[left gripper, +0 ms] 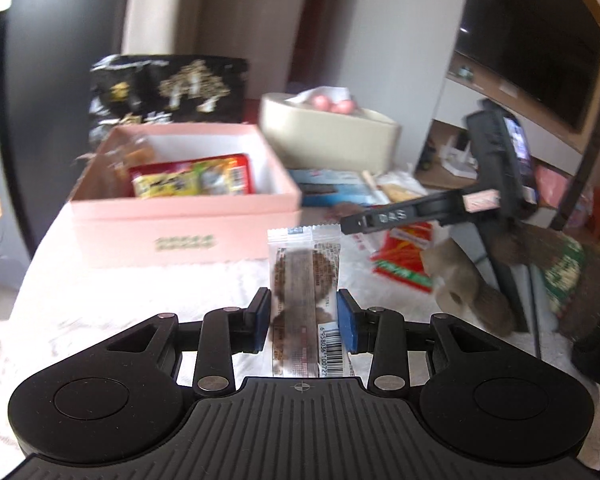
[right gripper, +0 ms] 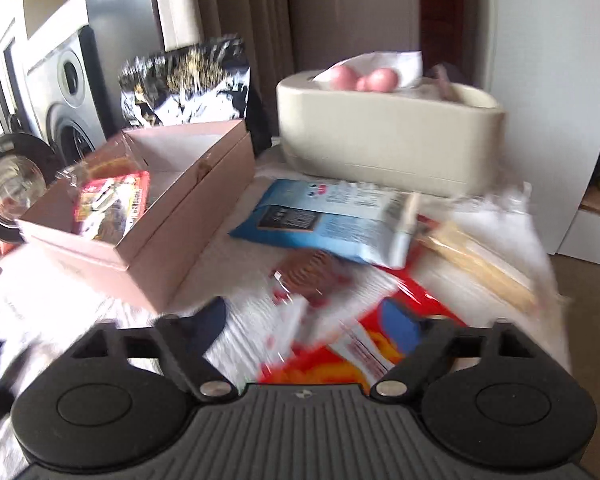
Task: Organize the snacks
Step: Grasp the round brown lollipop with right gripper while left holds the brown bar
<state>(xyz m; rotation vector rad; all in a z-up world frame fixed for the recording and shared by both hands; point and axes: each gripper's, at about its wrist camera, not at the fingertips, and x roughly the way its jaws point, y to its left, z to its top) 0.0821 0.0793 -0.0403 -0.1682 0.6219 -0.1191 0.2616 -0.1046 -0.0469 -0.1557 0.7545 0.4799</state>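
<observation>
My left gripper (left gripper: 304,316) is shut on a clear cookie packet (left gripper: 304,276), held upright above the white cloth in front of the pink box (left gripper: 180,236). The box holds a red and yellow snack pack (left gripper: 192,178). My right gripper (right gripper: 308,320) is open, its blue pads (right gripper: 400,326) spread above a red snack bag (right gripper: 340,364) and a small round-cookie packet (right gripper: 308,272). The right gripper also shows in the left wrist view (left gripper: 420,210), to the right of the box. The pink box shows in the right wrist view (right gripper: 172,216) to the left.
A blue snack bag (right gripper: 320,220) and wrapped biscuit sticks (right gripper: 480,256) lie behind the red bag. A beige tissue holder (right gripper: 388,136) and a black patterned bag (right gripper: 184,80) stand at the back. A plush toy (left gripper: 460,284) lies right. The table edge drops off at right.
</observation>
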